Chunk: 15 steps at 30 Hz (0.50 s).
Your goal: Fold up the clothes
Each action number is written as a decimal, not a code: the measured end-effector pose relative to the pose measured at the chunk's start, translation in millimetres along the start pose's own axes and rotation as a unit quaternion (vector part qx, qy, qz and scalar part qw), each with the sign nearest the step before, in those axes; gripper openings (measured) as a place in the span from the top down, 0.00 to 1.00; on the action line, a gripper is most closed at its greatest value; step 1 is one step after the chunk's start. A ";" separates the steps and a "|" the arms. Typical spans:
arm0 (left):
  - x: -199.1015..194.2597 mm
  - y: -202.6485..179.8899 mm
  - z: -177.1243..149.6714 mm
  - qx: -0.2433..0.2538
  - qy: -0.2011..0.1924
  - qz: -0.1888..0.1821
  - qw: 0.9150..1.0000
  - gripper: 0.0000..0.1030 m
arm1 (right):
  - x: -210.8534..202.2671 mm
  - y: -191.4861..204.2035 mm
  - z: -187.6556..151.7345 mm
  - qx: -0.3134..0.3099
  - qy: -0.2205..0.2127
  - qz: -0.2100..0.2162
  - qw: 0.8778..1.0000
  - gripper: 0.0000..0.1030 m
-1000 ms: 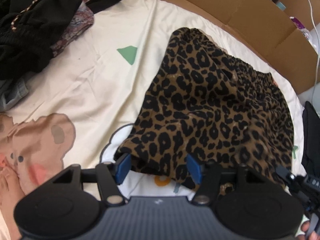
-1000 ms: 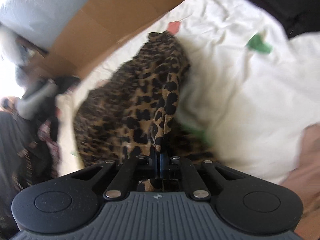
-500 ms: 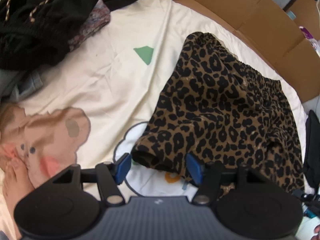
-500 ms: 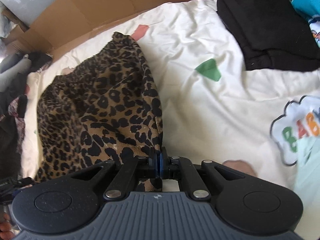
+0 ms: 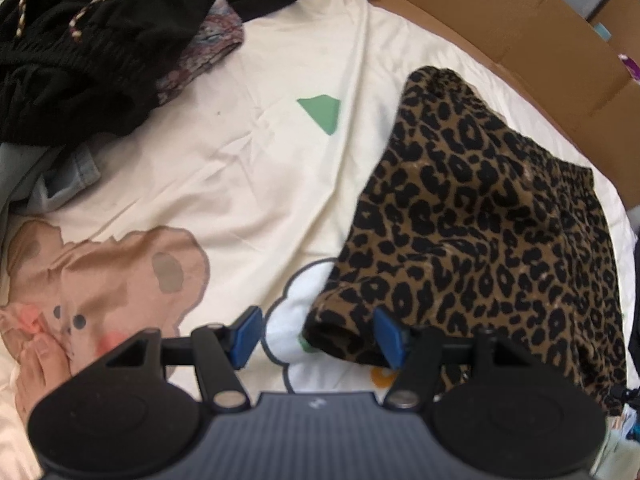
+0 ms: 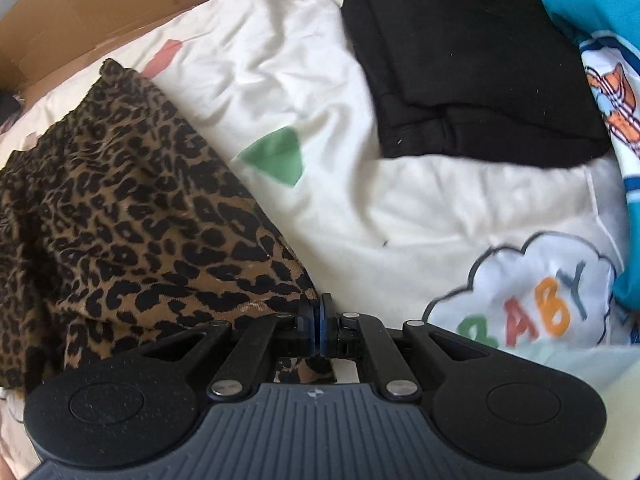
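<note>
A leopard-print garment (image 5: 480, 232) lies on the cream printed sheet (image 5: 248, 168). In the left wrist view its near corner sits between the fingers of my left gripper (image 5: 316, 336), close to the right blue pad (image 5: 387, 336). The left pad stands clear of the cloth, and the jaws are open. In the right wrist view the same garment (image 6: 120, 208) spreads to the left. My right gripper (image 6: 320, 320) is shut on its near edge, with a bit of fabric showing below the pads.
A heap of black and floral clothes (image 5: 80, 40) fills the far left. Brown cardboard (image 5: 500, 20) borders the sheet behind. A folded black garment (image 6: 472, 64) and a blue cartoon-print cloth (image 6: 608, 80) lie to the right. A person's bare foot (image 5: 36, 364) rests near the left.
My right gripper has carried the garment's edge across and down, so the raised cloth now lies flat. The garment's corner has drawn toward the left gripper's right pad, away from the left one.
</note>
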<state>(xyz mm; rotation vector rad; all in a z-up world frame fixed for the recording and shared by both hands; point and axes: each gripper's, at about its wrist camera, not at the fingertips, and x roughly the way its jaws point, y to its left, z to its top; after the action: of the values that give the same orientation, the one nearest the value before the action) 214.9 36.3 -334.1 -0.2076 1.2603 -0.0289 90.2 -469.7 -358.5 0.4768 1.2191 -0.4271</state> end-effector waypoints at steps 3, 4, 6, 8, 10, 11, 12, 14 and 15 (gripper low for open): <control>2.3 7.5 3.6 -0.019 -0.005 -0.003 1.000 0.39 | 4.6 1.6 7.5 -0.024 -0.004 -0.016 1.000 1.00; 2.7 9.7 4.8 -0.025 -0.007 -0.004 1.000 0.40 | 5.4 1.2 9.9 -0.028 -0.008 -0.022 0.999 1.00; 2.5 12.8 6.5 -0.039 -0.012 -0.010 0.999 0.46 | 6.6 1.2 13.8 -0.032 -0.015 -0.034 0.999 1.00; 4.5 15.8 6.7 -0.061 -0.010 -0.027 0.998 0.48 | 7.2 -0.4 14.0 -0.024 -0.018 -0.038 0.999 1.00; 8.4 19.5 5.9 -0.091 -0.003 -0.049 0.995 0.48 | 7.0 0.6 10.3 -0.028 -0.025 -0.035 0.999 0.99; 11.3 23.7 4.7 -0.117 0.001 -0.064 0.991 0.46 | 7.0 1.1 8.5 -0.030 -0.029 -0.034 0.999 0.98; 15.0 27.3 3.4 -0.140 0.007 -0.074 0.987 0.45 | 6.6 -0.6 6.4 -0.026 -0.033 -0.030 0.999 0.97; 21.9 31.8 0.5 -0.169 0.020 -0.086 0.982 0.45 | 5.6 -7.5 2.8 -0.003 -0.041 -0.015 0.999 0.95; 24.0 32.5 -0.9 -0.175 0.023 -0.088 0.980 0.43 | 5.5 -12.4 1.2 0.011 -0.042 -0.011 0.999 0.89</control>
<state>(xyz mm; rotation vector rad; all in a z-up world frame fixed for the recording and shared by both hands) 218.5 64.8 -362.5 -0.6254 1.2839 0.0371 85.9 -480.9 -364.8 0.4613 1.1405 -0.4749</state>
